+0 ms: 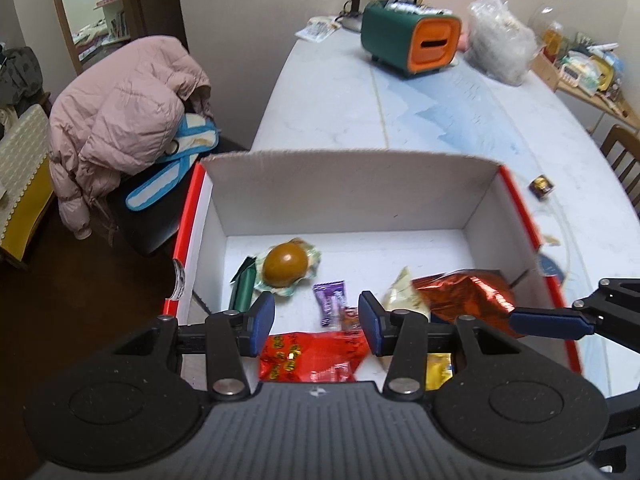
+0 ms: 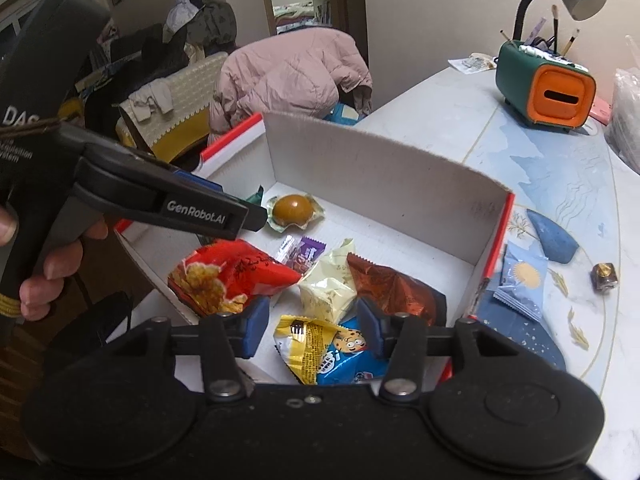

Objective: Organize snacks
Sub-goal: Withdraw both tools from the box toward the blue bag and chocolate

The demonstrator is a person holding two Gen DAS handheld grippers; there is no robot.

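Nearest in the left wrist view, the left gripper (image 1: pixel 317 322) is held over the near end of the box (image 1: pixel 352 172); its jaws stand partly apart with nothing between the pads, and a red snack bag (image 1: pixel 316 356) is seen below the gap. In the right wrist view the right gripper (image 2: pixel 313 326) is likewise held partly open and empty, above a yellow-and-blue cookie packet (image 2: pixel 324 350) — an item the left view shows only as a yellow corner.

Contents of the white-lined, red-edged box, near to far:
- red snack bag, at the left side
- cream wrapped sweet (image 2: pixel 328 290), touching a copper foil bag (image 2: pixel 394 288) on its right
- purple candy (image 1: pixel 330 300), mid-floor
- green sachet (image 1: pixel 242 286), well seen in the left view only; in the right view it is almost hidden behind the left gripper
- brown egg-shaped snack (image 1: pixel 285 266) in a crinkled wrapper, near the far wall

Outside the box, on the table (image 2: pixel 540 168): a pale blue sun-printed packet (image 2: pixel 522 280) beside the right wall, shown by the right view alone, and a small dark wrapped candy (image 2: pixel 604 277) farther right, seen in both.

A hand (image 2: pixel 44 264) gripping the left gripper's handle is shown by the right view only.

Farther off, a green-and-orange desk organiser (image 1: pixel 412 42) stands on the table, and a pink padded jacket (image 1: pixel 128 120) lies over a chair.
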